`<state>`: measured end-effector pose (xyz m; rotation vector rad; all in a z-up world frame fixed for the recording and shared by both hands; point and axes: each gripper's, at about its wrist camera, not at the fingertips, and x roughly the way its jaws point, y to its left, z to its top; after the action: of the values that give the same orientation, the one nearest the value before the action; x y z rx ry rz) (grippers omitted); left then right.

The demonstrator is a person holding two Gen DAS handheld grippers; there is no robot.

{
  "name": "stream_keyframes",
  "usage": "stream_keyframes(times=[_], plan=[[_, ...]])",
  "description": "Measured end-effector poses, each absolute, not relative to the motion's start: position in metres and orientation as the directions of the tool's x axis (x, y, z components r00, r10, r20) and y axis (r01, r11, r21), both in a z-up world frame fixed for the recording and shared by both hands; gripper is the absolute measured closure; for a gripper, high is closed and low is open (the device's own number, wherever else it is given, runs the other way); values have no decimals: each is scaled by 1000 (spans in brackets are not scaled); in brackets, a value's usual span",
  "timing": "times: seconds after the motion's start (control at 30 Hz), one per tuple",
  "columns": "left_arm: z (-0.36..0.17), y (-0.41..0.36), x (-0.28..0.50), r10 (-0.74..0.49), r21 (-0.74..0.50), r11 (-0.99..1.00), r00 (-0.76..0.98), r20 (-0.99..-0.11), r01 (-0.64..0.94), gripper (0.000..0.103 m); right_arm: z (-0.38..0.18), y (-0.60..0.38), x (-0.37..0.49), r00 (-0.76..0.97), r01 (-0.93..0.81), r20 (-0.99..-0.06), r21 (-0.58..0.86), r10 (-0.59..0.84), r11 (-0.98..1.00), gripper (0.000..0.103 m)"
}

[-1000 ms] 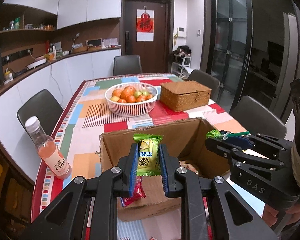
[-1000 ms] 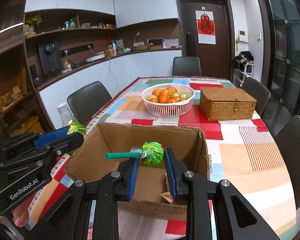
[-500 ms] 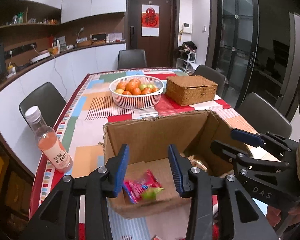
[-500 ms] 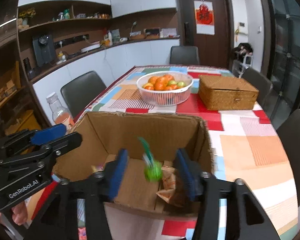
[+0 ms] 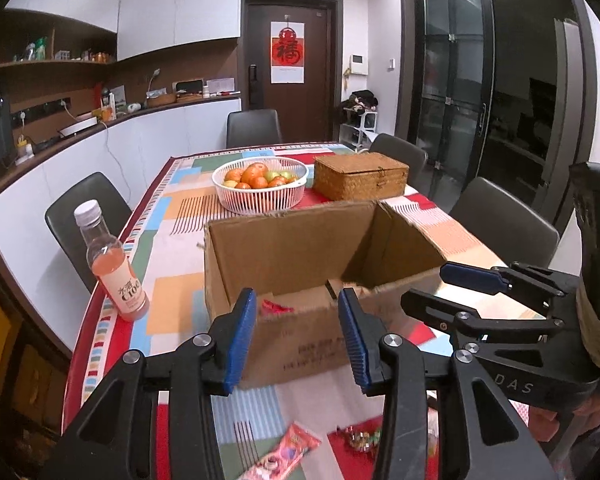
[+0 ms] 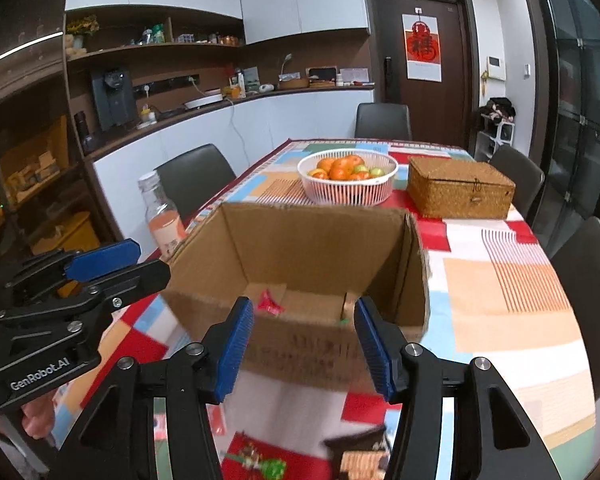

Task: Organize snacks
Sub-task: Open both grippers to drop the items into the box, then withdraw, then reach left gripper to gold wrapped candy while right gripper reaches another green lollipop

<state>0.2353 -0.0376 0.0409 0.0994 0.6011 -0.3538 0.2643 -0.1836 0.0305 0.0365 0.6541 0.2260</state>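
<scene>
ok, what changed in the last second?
Both tools let go: the left tool dropped its green-yellow packet and the right tool its green lollipop into the box. Both are now open, empty and pulled back toward the near edge, over the loose snacks on the table. A red wrapper shows inside the box. Bottle, fruit basket and wicker box unchanged.

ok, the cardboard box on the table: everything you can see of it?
The cardboard box is plain brown corrugated card, open at the top with rough edges and no flaps showing, upright on the patterned tablecloth. Faint dark print runs along its near wall. Inside, a red wrapper lies on the floor, with a strip of card and a green scrap nearby. Both open grippers, left and right, are in front of it and seem not to touch it.
</scene>
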Motion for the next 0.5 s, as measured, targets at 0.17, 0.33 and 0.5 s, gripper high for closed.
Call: stream_keyframes(times=[0.17, 0.33, 0.5], plan=[[30, -38, 212, -301, -4, 929, 751, -587, 369, 61, 19, -181, 243, 743, -213, -630, 96, 225, 972, 49], [15, -37, 191, -296, 4, 925, 727, -619, 380, 61, 8, -175, 223, 715, -241, -660, 79, 232, 967, 49], [0, -36, 178, -299, 1, 919, 698, -651, 395, 61, -3, -170, 209, 686, -264, -686, 77, 243, 962, 49]])
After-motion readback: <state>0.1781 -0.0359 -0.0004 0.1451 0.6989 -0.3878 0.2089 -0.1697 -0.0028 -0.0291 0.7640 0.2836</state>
